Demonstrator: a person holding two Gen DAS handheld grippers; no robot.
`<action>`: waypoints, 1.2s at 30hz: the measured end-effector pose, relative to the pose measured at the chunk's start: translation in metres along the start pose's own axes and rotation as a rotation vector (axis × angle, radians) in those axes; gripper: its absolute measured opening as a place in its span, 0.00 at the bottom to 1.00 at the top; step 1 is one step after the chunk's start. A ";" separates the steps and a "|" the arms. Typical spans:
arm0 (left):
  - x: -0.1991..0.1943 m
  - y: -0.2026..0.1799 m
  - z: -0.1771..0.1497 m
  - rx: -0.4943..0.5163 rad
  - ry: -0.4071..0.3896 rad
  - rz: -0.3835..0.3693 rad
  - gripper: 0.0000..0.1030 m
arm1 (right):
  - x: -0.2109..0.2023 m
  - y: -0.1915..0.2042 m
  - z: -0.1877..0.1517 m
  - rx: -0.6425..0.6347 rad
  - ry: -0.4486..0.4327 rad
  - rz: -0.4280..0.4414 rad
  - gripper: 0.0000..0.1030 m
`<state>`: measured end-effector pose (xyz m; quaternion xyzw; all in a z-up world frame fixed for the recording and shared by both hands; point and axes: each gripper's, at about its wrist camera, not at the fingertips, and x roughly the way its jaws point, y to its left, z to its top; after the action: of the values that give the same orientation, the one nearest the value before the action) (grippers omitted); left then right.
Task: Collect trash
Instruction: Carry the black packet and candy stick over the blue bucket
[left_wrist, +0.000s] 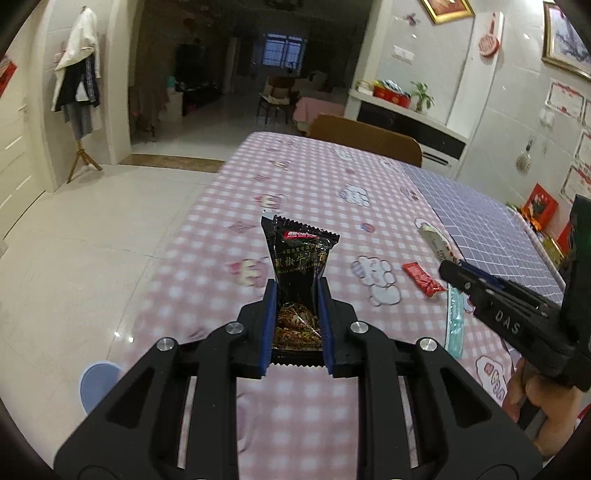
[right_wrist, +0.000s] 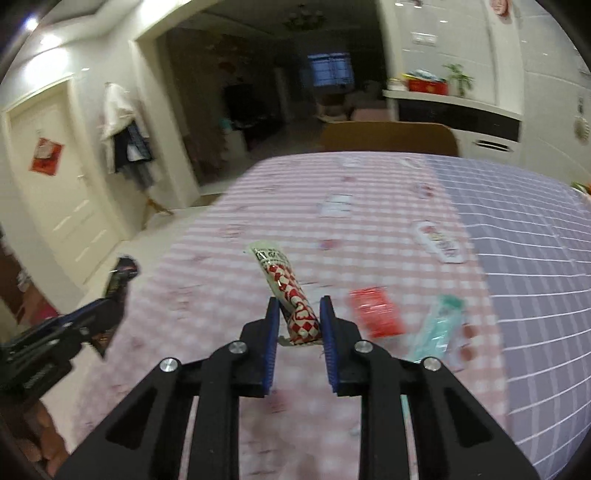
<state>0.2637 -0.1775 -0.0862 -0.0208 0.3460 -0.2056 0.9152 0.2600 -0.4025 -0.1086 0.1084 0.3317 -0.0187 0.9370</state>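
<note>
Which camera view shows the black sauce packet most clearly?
The left wrist view: the black sauce packet stands sharp and centered, clamped in the left gripper. The right wrist view shows it only small and blurred at the left edge.

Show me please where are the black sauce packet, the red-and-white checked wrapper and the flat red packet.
black sauce packet (left_wrist: 301, 254): left wrist view, on its printed label above the fingers.
red-and-white checked wrapper (right_wrist: 291, 291): right wrist view, on its checked middle.
flat red packet (right_wrist: 375, 312): right wrist view, on its centre, lying on the tablecloth.

A wooden chair (left_wrist: 365, 138) stands behind the checked tablecloth (left_wrist: 303, 192).
</note>
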 end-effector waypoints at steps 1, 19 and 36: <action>-0.007 0.008 -0.002 -0.008 -0.005 0.009 0.21 | -0.003 0.015 -0.002 -0.013 -0.002 0.028 0.21; -0.133 0.242 -0.097 -0.336 -0.068 0.321 0.21 | 0.020 0.316 -0.084 -0.270 0.163 0.478 0.21; -0.110 0.394 -0.204 -0.616 0.086 0.489 0.21 | 0.126 0.457 -0.181 -0.363 0.442 0.548 0.21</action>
<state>0.2010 0.2466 -0.2437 -0.2030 0.4242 0.1311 0.8727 0.2957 0.0869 -0.2370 0.0267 0.4820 0.3149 0.8172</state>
